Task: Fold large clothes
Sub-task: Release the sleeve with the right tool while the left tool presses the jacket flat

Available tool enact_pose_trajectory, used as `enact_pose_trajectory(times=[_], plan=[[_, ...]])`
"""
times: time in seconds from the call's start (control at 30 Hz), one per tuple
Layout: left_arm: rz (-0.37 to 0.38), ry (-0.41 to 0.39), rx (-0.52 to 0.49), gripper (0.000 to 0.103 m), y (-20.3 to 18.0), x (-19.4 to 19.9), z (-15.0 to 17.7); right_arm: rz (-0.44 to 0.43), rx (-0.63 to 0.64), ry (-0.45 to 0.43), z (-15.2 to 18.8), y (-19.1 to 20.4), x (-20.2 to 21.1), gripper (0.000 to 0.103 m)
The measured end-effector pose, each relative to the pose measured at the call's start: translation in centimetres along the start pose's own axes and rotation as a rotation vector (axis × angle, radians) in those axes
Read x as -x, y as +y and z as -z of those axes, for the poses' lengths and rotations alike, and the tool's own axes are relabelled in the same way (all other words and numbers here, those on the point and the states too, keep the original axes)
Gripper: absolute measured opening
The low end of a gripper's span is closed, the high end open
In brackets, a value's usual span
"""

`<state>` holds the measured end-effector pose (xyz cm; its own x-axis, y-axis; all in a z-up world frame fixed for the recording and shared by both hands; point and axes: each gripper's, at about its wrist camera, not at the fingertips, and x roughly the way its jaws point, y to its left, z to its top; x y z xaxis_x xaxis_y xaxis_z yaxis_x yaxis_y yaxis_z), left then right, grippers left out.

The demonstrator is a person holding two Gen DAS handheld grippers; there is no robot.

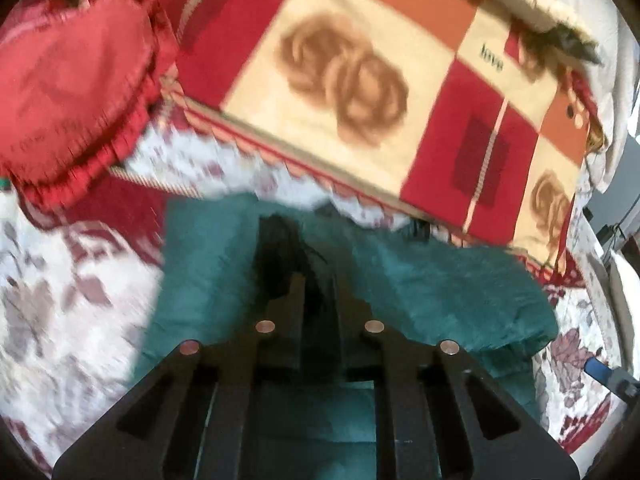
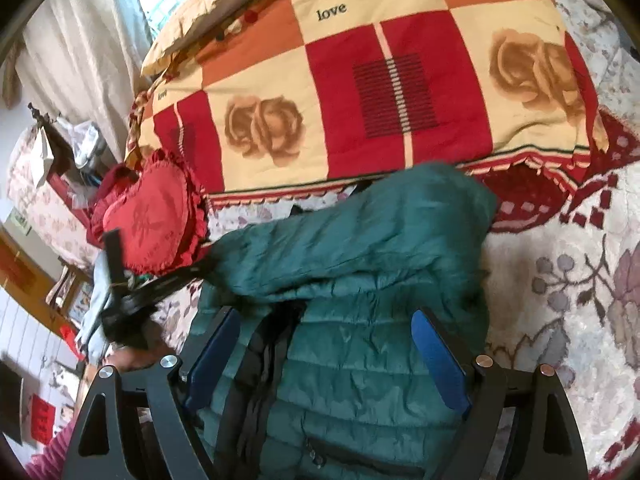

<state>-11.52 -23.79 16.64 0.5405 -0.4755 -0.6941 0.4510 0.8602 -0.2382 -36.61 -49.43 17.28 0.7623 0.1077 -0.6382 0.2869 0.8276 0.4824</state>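
The green puffer jacket point(image 2: 360, 340) lies on the bed just below the checked quilt point(image 2: 360, 92). The left claw point(image 1: 316, 280) is clamped on its dark lining; the right claw point(image 2: 324, 356) stands apart, astride the quilted body. A thin pinch may slip off the slick fabric, and the folded sleeve could slide undone.

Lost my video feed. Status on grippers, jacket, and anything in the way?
Left gripper shut on green jacket. Right gripper open over it. Red cushion beside jacket; patchwork blanket beyond.
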Motion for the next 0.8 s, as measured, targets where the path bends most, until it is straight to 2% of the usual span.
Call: enact_pose_trajectory(times=[0.1,0.2,0.23,0.27,0.3,0.43,0.53,0.6,0.7,0.8], plan=[[-0.035,-0.042,-0.012,0.011,1.5,1.6,-1.4,0.04,-0.01,-0.028,-1.0,0.1,-0.7,0.086],[-0.117,-0.05,-0.011,0.011,4.1,1.5,-1.8,0.078,0.006,-0.042,-1.8,0.7,-2.2,0.086],[-0.147,-0.047,-0.01,0.011,4.7,1.3,-1.6,0.089,0.02,-0.042,-1.9,1.0,-2.7,0.081],[-0.173,-0.031,-0.004,0.011,5.6,0.7,-1.3,0.105,0.047,-0.034,-2.0,1.5,-3.7,0.07],[-0.179,-0.009,0.006,0.01,6.2,0.1,-1.1,0.132,0.076,-0.016,-2.3,2.0,-5.1,0.066],[-0.181,0.087,0.067,0.01,8.7,-2.6,0.7,0.175,0.116,0.05,-2.6,2.3,-10.2,0.064],[-0.172,0.102,0.096,0.01,9.2,-3.0,1.4,0.244,0.137,0.128,-2.0,1.4,-14.4,0.064],[-0.158,0.103,0.119,0.01,9.3,-2.5,1.5,0.258,0.125,0.186,-0.7,0.4,-16.8,0.064],[-0.129,0.087,0.144,0.01,9.2,-0.9,0.9,0.284,0.182,0.178,0.2,0.6,-17.2,0.064],[-0.104,0.039,0.128,0.011,8.0,1.0,-0.1,0.25,0.154,0.181,-0.5,0.9,-15.5,0.064]])
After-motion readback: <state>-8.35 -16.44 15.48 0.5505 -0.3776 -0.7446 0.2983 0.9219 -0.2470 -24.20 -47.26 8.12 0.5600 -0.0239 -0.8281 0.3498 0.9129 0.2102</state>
